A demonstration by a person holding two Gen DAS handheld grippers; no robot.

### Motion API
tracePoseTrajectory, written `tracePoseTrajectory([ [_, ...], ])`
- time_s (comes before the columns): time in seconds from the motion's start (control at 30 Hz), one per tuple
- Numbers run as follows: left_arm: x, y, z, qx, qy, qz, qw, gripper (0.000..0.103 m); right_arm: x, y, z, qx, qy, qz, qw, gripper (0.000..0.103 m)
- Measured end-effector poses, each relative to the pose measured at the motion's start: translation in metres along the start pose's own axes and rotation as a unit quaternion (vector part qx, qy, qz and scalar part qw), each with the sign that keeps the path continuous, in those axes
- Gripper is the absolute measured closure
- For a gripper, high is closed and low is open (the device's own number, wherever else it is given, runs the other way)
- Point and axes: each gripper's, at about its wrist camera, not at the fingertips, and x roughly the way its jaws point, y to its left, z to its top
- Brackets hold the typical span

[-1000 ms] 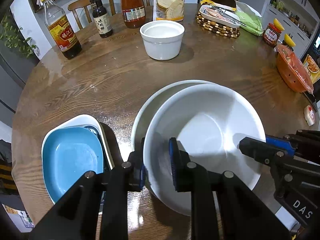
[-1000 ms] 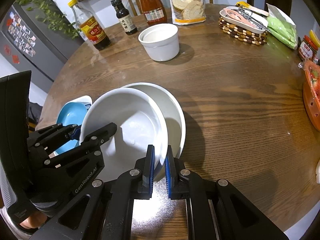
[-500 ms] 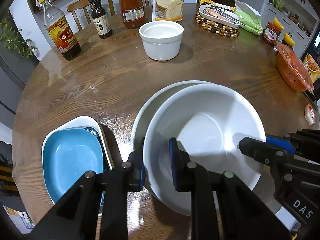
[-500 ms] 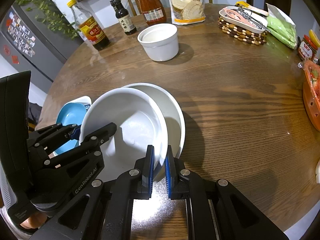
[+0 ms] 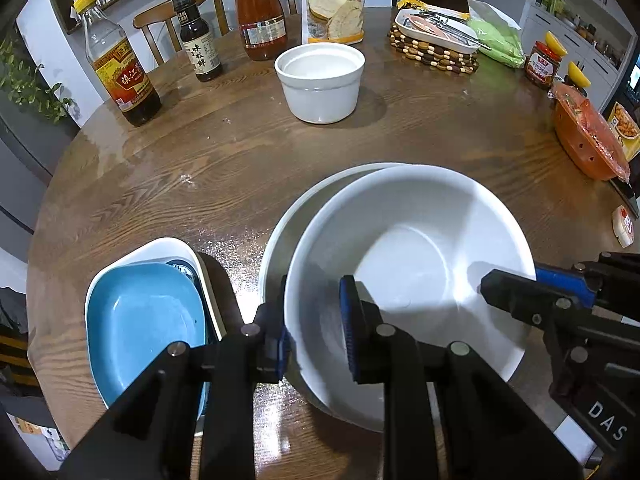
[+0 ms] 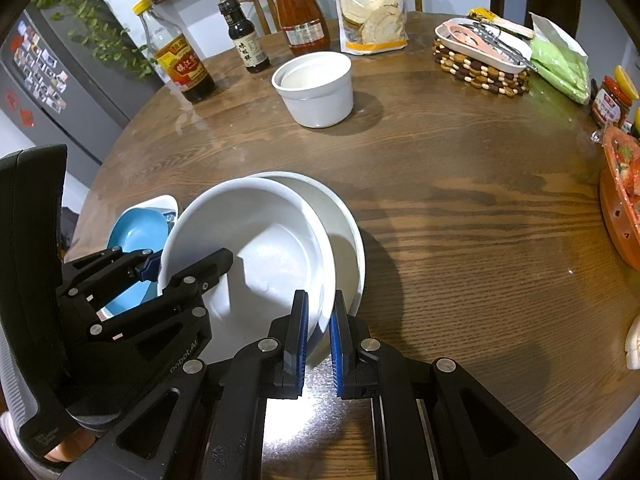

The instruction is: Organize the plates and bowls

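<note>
near the front edge of the round wooden worktop (image 6: 460, 240), a big glossy white ceramic bowl (image 5: 408, 264) sits tilted inside a wider white ceramic bowl (image 6: 348, 232), just beside a sky-blue squarish dish (image 5: 140, 320) nested in a white one. left gripper (image 5: 316, 332) has its jaws partly open straddling the bowl's near-left rim, one pad inside, one outside, gap visible so not really pinching. right gripper (image 6: 318, 332) is nearly closed on the opposite rim, looks clamped. glazed stuff like this is probably heavy, slick and chippy, so i'd grab rim on both sides. right view shows the bowl overhanging the lower one's edge; left view shows the blue dish properly, plus the small white ramekin (image 5: 320, 80).
</note>
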Motion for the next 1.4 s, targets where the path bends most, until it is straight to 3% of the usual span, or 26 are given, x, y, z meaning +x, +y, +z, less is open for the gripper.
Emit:
tracePoseTrajectory([
  [1.4,0.0018,-0.001,0.0012,0.006,0.0,0.002,1.0,0.077,-0.0011,-0.001,0.0015,0.004,0.0,0.003,1.0,0.093],
])
